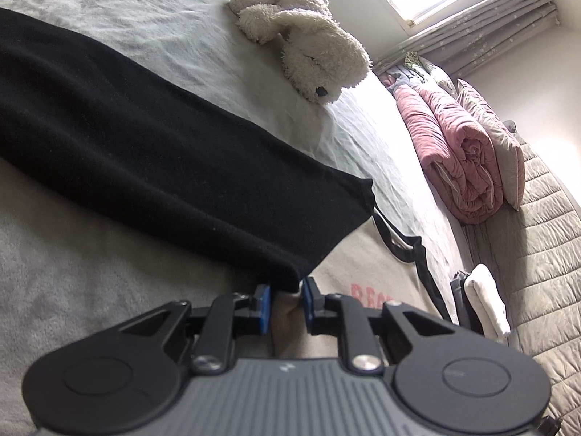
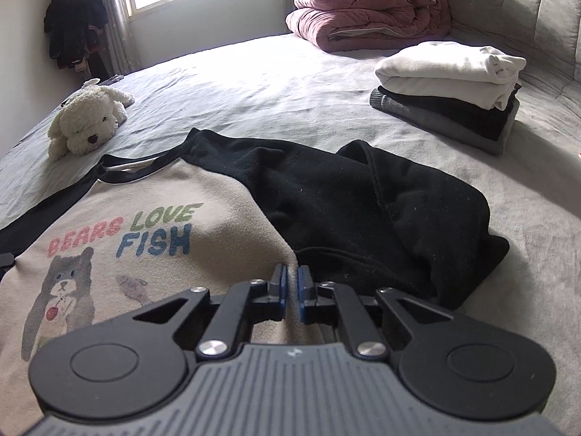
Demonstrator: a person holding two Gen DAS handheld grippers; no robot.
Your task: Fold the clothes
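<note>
A beige sweatshirt (image 2: 145, 218) with black sleeves lies flat on the bed (image 2: 290, 83), right under my jaws. My left gripper (image 1: 285, 299) stands partly open at the cuff of one black sleeve (image 1: 145, 138), gripping nothing I can make out. My right gripper (image 2: 289, 289) is nearly closed, the other sleeve (image 2: 363, 210) bunched just ahead. Beyond lie a toy dog (image 2: 87, 123), folded clothes (image 2: 450, 91) and a pink quilt (image 2: 366, 11).

Sweatshirt (image 2: 145, 225) spread on bed (image 2: 290, 83), plush dog (image 2: 87, 123) behind-left, folded stack (image 2: 454, 87) behind-right
</note>
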